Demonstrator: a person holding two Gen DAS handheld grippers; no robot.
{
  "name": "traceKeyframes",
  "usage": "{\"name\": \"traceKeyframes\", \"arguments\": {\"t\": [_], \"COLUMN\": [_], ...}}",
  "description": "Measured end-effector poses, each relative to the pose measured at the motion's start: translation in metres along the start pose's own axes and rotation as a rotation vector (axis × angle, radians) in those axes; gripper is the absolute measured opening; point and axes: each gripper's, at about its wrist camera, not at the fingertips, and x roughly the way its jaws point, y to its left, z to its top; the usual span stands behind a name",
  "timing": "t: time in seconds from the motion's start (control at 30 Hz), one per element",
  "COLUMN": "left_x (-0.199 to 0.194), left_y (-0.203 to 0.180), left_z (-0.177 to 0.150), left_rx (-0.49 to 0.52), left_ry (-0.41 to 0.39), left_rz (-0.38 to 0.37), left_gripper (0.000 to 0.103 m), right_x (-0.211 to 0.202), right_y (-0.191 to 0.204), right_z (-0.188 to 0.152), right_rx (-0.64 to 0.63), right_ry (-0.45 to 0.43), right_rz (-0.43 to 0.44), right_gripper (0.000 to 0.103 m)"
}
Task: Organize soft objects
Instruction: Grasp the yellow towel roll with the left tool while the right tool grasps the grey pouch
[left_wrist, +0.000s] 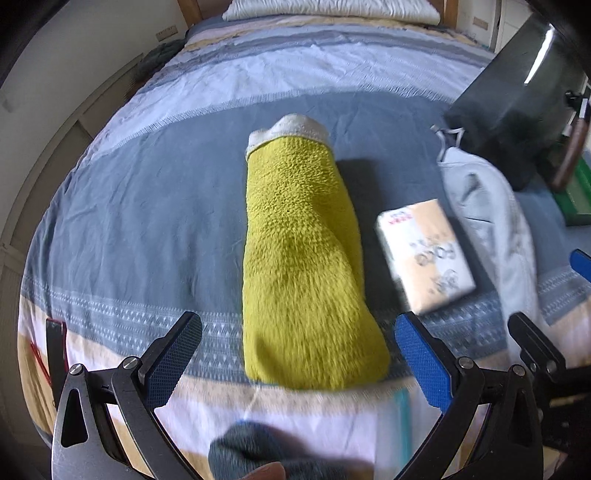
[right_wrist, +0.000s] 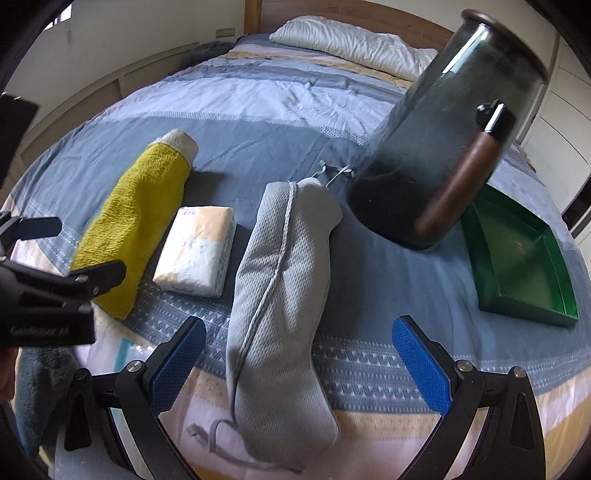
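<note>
Hovering over the bed (left_wrist: 147, 206), my left tool (left_wrist: 298, 347) has its blue pads spread wide, with the near end of the yellow-green rolled towel (left_wrist: 299, 258) lying between them and not touched by either. That towel lies lengthwise away from me on the striped bedspread, its white inner layer showing at the far end. Just beside it on the right sits a small wrapped packet (left_wrist: 424, 251), peach and white with dark print, and beyond that the grey mesh pouch (left_wrist: 484, 206) with its drawstring.

My right tool (right_wrist: 298, 354) is likewise spread apart, holding nothing, and the grey pouch runs up between its pads, its cord trailing on the cover at the near end. Its far tip comes close to the base of a tall dark bin (right_wrist: 450, 125) with a brown handle, which stands tilted in this view. A green tray (right_wrist: 517, 258) lies on the bed to the right of the bin. A white pillow (right_wrist: 354, 40) rests at the headboard. Something dark grey and fuzzy (left_wrist: 258, 446) shows blurred at the near edge of the left view.
</note>
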Motion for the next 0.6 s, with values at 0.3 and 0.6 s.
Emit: {"name": "traceKeyframes", "arguments": {"t": [0.3,0.6], "left_x": [0.043,0.057], "left_y": [0.002,0.007], "left_z": [0.020,0.022], "left_rx": [0.006,-0.021], "left_ry": [0.091,0.113], "left_rz": [0.044,0.011], "left_gripper": [0.102,0.102], "right_x": [0.039,0.069], "right_y": [0.008,0.007], "right_z": [0.013,0.017], "right_rx": [-0.032,-0.034], "right_ry": [0.044,0.094], "right_rz": [0.007,0.072], "right_gripper": [0.096,0.048]}}
